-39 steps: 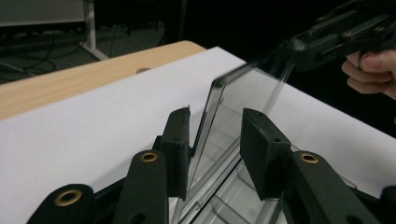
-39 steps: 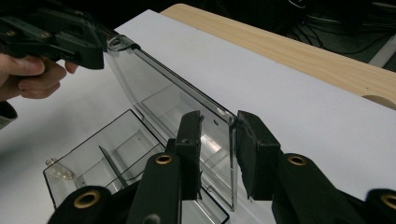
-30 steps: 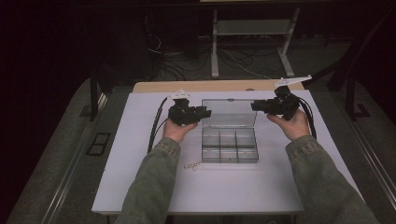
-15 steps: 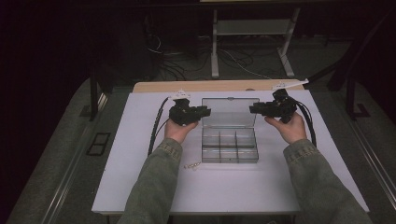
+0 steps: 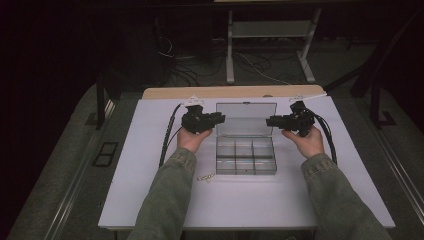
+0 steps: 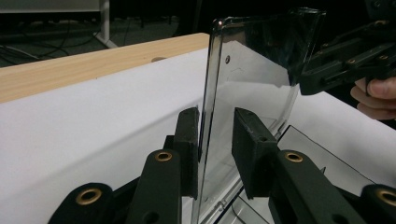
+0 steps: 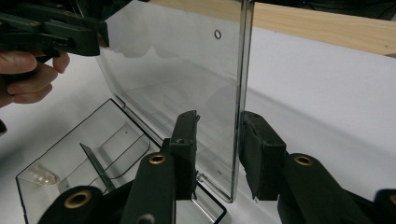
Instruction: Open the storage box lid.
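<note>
The clear compartment box sat mid-counter toward the far edge, its lid standing upright. The left gripper straddled the lid's left edge, its jaws just then closing yet apart, one pad near the plastic and a gap at the other. The right gripper straddled the right edge, jaws likewise apart. If one side pinched before the other, the thin lid could twist at its hinge, or the light box could skid. One compartment held a small pale piece; the others looked bare. A little chain-like bit lay by the box's near left corner.
</note>
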Motion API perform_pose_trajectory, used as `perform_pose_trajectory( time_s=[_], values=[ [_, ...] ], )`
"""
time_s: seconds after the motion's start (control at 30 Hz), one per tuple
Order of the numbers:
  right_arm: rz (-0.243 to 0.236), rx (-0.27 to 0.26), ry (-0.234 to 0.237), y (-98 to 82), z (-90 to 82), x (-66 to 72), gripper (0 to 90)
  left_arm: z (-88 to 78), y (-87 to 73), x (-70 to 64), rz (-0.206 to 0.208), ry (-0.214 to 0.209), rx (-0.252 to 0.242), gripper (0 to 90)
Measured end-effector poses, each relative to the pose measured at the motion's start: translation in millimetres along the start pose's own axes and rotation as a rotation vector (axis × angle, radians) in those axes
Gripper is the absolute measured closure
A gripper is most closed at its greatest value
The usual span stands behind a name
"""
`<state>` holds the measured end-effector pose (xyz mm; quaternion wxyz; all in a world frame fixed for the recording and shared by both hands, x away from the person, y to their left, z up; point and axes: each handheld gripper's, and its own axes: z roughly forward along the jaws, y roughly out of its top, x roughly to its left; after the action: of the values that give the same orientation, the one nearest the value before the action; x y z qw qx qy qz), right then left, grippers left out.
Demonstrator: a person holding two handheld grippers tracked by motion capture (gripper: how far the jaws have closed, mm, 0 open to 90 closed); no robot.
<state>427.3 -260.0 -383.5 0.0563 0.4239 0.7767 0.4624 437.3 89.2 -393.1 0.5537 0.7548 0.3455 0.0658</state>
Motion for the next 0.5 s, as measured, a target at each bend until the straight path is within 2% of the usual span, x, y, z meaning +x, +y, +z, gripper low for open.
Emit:
perform_pose_trajectory(
  time_s=[0.17,0.27,0.5],
  values=[
    [0.018,0.021,0.027,-3.1,8.9,-7.1,68.4,2.7,-0.6,2.9,-0.015,0.006,-0.016,70.8],
    [0.03,0.01,0.04,-4.1,11.6,-10.6,68.9,4.3,-1.8,5.9,-0.023,0.01,-0.021,70.7],
    [0.018,0.004,0.026,-4.2,13.8,-12.3,70.8,7.3,-4.9,11.8,-0.058,0.011,-0.04,70.3]
  ],
)
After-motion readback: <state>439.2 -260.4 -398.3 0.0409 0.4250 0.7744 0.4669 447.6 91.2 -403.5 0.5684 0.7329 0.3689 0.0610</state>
